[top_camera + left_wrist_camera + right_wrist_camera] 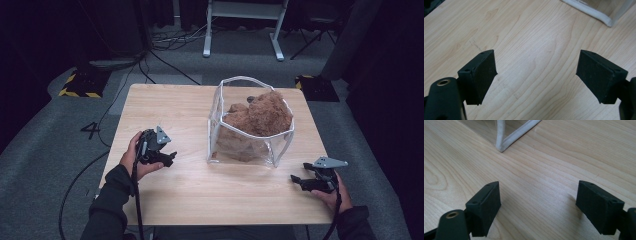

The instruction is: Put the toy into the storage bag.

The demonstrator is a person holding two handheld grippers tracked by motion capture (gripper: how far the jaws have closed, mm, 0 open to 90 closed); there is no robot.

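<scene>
Clear bag (250, 145) w/ brown plush (262, 116) sits betw. both claws on bench (165, 107); left claw (167, 159) and right claw (299, 181) both apart, empty, roughly equidistant.

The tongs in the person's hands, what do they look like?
Both the left tongs and right tongs are black, each topped by a grey three-cornered plate, with thick wedge-shaped black pads. A black cable trails from the left one. The sleeves are dark.
</scene>
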